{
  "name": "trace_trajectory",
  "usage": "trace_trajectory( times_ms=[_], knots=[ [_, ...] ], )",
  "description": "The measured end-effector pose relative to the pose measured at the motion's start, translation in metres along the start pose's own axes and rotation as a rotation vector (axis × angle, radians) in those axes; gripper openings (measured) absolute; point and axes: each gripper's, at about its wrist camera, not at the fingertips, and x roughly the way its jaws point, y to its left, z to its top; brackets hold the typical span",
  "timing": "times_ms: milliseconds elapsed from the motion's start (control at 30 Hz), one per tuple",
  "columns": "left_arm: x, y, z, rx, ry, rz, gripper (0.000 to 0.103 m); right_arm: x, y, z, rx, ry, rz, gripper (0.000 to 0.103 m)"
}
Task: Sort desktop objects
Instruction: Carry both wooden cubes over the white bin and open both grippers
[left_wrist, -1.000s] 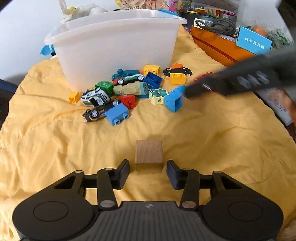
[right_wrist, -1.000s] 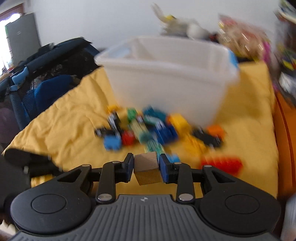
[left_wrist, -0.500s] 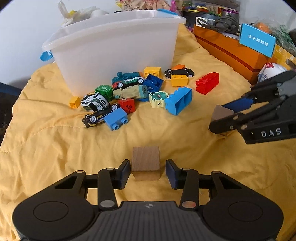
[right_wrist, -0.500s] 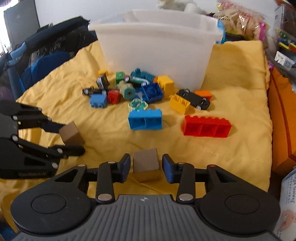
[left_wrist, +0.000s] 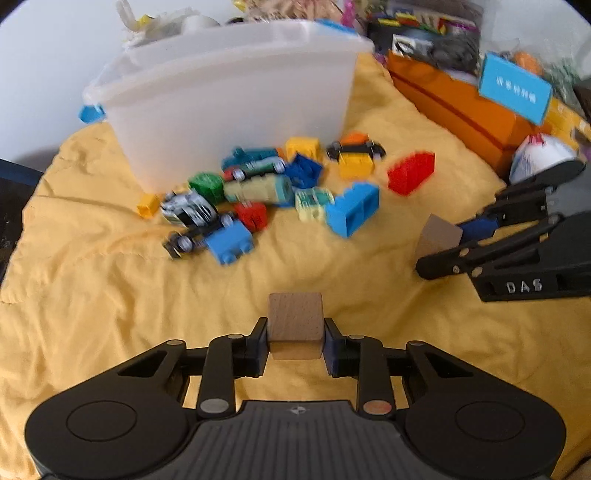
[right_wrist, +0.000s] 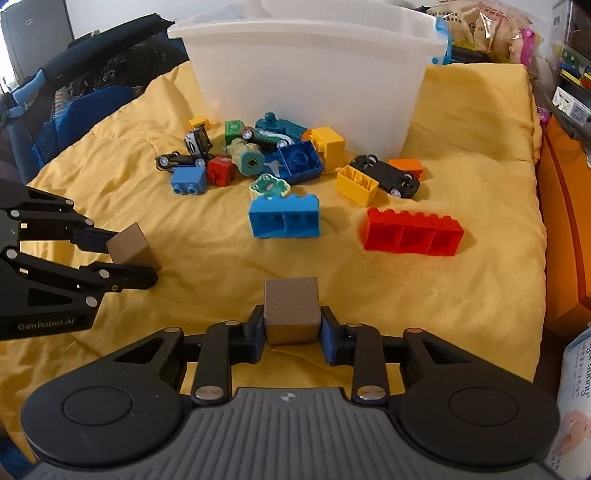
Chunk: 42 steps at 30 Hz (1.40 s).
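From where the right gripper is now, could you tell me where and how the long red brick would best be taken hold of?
Grip the red brick across its narrow width, one pad on the studded top, the other on the open underside. It lies on its side on the yellow cloth with clear space around it, its hollow cells facing the right wrist camera, so coming down from above probably suits best. Its length looks too wide for the jaws.

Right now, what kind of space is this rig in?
Likely a home play or storage corner: a yellow quilt covers the surface, toy bricks and cars lie by a white plastic bin, with packed clutter behind.
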Motion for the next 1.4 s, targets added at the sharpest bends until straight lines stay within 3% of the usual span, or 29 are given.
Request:
trace_trajectory(
  times_ms=[167,333,533,733,867,1000,1067,1233,1300,1333,1400],
  knots=[
    [-0.042,0.003,0.038,-0.009,-0.134,0.003,0.033,-0.028,-0.012,0.023,0.013,-0.087,0.008,0.033],
    [-0.075,0.012,0.086,-0.006,-0.299,0.062,0.033,-0.072,-0.024,0.062,0.013,-0.263,-0.005,0.033],
    [-0.073,0.028,0.135,0.011,-0.402,0.127,0.033,-0.089,-0.026,0.109,-0.045,-0.38,-0.064,0.033],
    [-0.049,0.044,0.174,0.023,-0.412,0.18,0.033,-0.071,-0.033,0.153,-0.01,-0.412,-0.087,0.033],
    [-0.021,0.056,0.194,0.023,-0.377,0.212,0.032,-0.047,-0.035,0.17,0.024,-0.377,-0.108,0.033],
    [-0.003,0.069,0.191,-0.004,-0.312,0.199,0.037,-0.021,-0.032,0.173,-0.003,-0.322,-0.177,0.037],
    [-0.004,0.071,0.183,-0.004,-0.314,0.199,0.046,-0.02,-0.034,0.168,0.012,-0.315,-0.158,0.042],
    [-0.025,0.072,0.157,-0.031,-0.325,0.137,0.046,-0.03,-0.036,0.156,0.028,-0.334,-0.129,0.043],
    [-0.037,0.067,0.138,-0.031,-0.342,0.083,0.057,-0.038,-0.035,0.149,0.014,-0.348,-0.111,0.043],
    [-0.041,0.064,0.129,-0.023,-0.342,0.078,0.067,-0.044,-0.033,0.144,0.001,-0.357,-0.113,0.043],
    [-0.042,0.056,0.111,-0.006,-0.332,0.072,0.07,-0.051,-0.031,0.136,-0.025,-0.356,-0.118,0.043]
  ],
)
